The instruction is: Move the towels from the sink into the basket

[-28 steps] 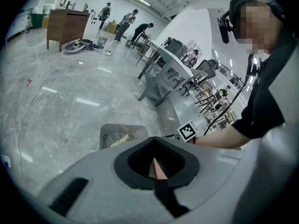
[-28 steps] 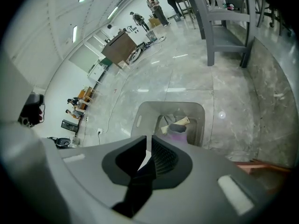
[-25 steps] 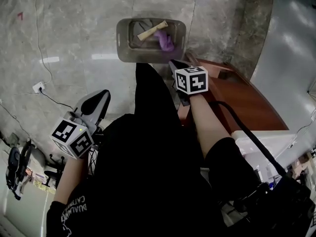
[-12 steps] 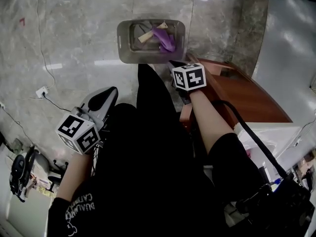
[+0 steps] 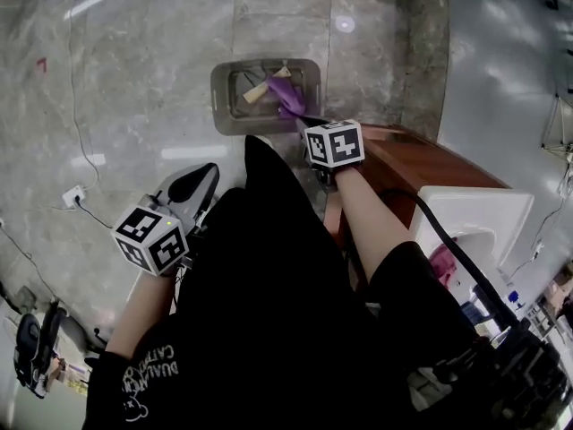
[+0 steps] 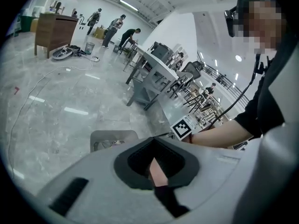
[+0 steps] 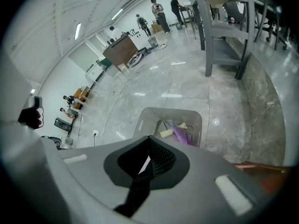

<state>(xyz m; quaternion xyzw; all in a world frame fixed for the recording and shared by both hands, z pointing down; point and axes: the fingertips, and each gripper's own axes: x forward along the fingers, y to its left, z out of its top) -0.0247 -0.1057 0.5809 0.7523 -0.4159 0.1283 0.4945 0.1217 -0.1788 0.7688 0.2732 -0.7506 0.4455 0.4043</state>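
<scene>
**Asker:** Where are the towels right now?

**Me:** Two lie in the grey basket (image 5: 220, 97) on the floor ahead of me. A purple towel (image 5: 288, 95) is crumpled against its right side. A beige towel (image 5: 255, 90) lies across the middle, touching the purple one.

**Asker:** And your grippers?

**Me:** My right gripper (image 5: 307, 119) hangs above the floor; in the head view it lines up with the basket's near right corner. Its jaws are pressed together with nothing between them. My left gripper (image 5: 204, 174) is off to the side over bare floor, well apart from the basket. Its jaws look pressed together and empty too.

**Asker:** Anything left in the sink?

**Me:** The white sink (image 5: 466, 215) is on my right, beside the wooden cabinet (image 5: 421, 164). Something pink (image 5: 443, 262) shows in it. It may be another towel, but it's too small for me to tell.

**Asker:** If it is, how would you take it?

**Me:** I'd expect it to be soft, light and limp. It would be heavier and clingier if wet, which I can't judge from here. It won't hold a shape, so a corner grip would let the rest trail and catch on the sink's edge. I'd spread my jaws, come down on the thickest bunched fold near its middle, and pinch through several layers. Nothing about it is fragile, so a firm squeeze is fine. Cloth only slips out of a thin pinch.
</scene>
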